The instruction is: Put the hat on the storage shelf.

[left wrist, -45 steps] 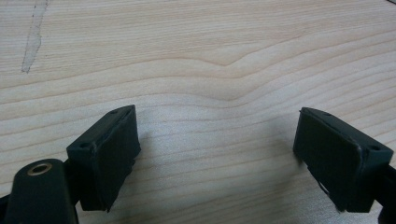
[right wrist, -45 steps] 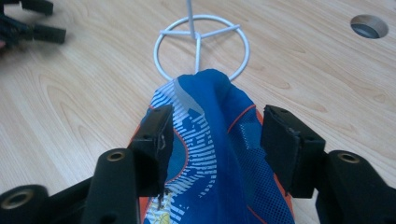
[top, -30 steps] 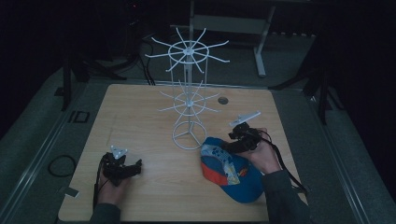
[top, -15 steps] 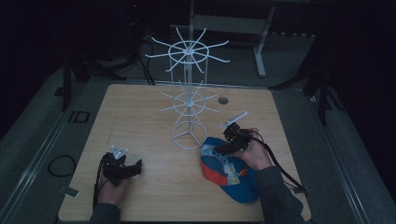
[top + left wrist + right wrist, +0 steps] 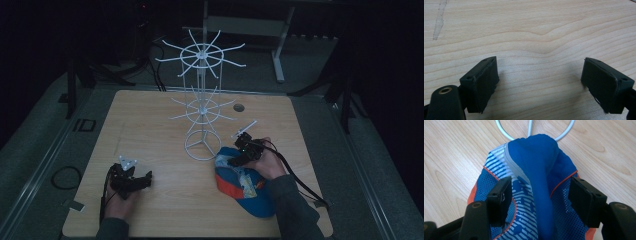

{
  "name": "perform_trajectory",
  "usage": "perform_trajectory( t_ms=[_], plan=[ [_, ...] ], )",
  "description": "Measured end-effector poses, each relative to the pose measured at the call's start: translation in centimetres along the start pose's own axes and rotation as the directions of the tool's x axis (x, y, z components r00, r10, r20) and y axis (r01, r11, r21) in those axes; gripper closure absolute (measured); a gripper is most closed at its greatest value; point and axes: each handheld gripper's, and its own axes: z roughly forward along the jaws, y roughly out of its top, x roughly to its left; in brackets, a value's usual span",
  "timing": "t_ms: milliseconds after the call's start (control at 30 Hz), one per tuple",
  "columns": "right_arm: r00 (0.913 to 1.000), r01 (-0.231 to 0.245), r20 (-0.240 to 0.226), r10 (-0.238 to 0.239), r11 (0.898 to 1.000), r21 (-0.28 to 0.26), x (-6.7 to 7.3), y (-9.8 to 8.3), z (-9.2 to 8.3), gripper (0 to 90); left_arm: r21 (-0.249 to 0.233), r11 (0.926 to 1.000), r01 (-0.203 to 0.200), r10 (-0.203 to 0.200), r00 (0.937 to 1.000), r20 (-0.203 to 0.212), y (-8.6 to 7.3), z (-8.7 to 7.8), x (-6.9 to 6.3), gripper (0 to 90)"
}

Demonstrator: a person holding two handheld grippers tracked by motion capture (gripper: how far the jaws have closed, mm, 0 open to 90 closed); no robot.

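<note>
**A:** From the high view, what is different from before?

**B:** The right gripper (image 5: 236,161) has come down and nearer to the blue and orange mesh cap (image 5: 245,186). Before, it was up higher beside the cap. Its jaws have just been opening and closing a little. The left gripper (image 5: 145,178) has stayed where it was, at the near left of the light wooden table (image 5: 150,115).

**A:** What else is around?

**B:** A white wire rack with spokes (image 5: 201,107) stands in the middle of the table. Its round base is just beside the cap's far edge.

**A:** And the left gripper view?

**B:** The left gripper (image 5: 540,82) is spread wide, with bare wood between its jaws.

**A:** And the right gripper view?

**B:** The right gripper (image 5: 540,197) is spread wide too. A raised blue fold of the cap (image 5: 536,170) sits between its jaws. The pads are not pressing it. The rack's white base ring (image 5: 506,133) is right behind the cap.
</note>
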Motion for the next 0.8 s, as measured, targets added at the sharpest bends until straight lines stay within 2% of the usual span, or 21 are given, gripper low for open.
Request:
perform_trajectory(
  t_ms=[267,300,333,400,433,467,500,533,567,600,800],
  plan=[
    [0.9998,0.008,-0.019,-0.007,0.998,0.058,-0.1,0.1,1.4,43.1,0.000,1.0000,-0.001,0.001,1.0000,0.001,0.0,0.0,0.0,14.7],
    [0.9998,0.008,-0.020,-0.007,0.998,0.061,-0.1,0.1,1.5,46.1,-0.002,1.0000,0.001,-0.001,1.0000,0.001,0.0,0.0,0.0,14.7],
    [0.9995,0.019,-0.028,-0.017,0.998,0.064,-0.1,0.1,1.6,55.2,0.001,1.0000,-0.001,0.001,1.0000,0.001,0.0,0.0,0.0,14.7],
    [0.9980,0.036,-0.054,-0.032,0.997,0.074,-0.1,0.1,1.8,64.1,-0.002,1.0000,0.001,-0.001,1.0000,0.001,0.0,0.0,0.0,14.7],
    [0.9980,0.036,-0.054,-0.032,0.997,0.074,-0.1,0.1,1.8,64.1,-0.002,1.0000,0.001,-0.001,1.0000,0.001,0.0,0.0,0.0,14.7],
    [0.9967,0.050,-0.067,-0.045,0.995,0.081,0.0,0.1,1.9,74.0,-0.002,1.0000,0.001,-0.001,1.0000,0.001,0.0,0.0,0.0,14.7],
    [0.9967,0.050,-0.067,-0.045,0.995,0.081,0.0,0.1,1.9,74.0,-0.002,1.0000,0.001,-0.001,1.0000,0.001,0.0,0.0,0.0,14.7],
    [0.9958,0.058,-0.076,-0.051,0.995,0.087,0.1,0.1,1.9,81.6,-0.002,1.0000,0.001,-0.001,1.0000,0.001,0.0,0.0,0.0,14.7],
    [0.9958,0.058,-0.076,-0.051,0.995,0.087,0.1,0.1,1.9,81.6,-0.002,1.0000,0.001,-0.001,1.0000,0.001,0.0,0.0,0.0,14.7],
    [0.9953,0.067,-0.076,-0.060,0.994,0.086,0.2,0.0,1.8,86.7,-0.002,1.0000,0.001,-0.001,1.0000,0.001,0.0,0.0,0.0,14.7],
    [0.9945,0.087,-0.065,-0.083,0.994,0.060,0.4,-0.2,1.0,88.2,-0.002,1.0000,0.001,-0.001,1.0000,0.001,0.0,0.0,0.0,14.7]
  ],
)
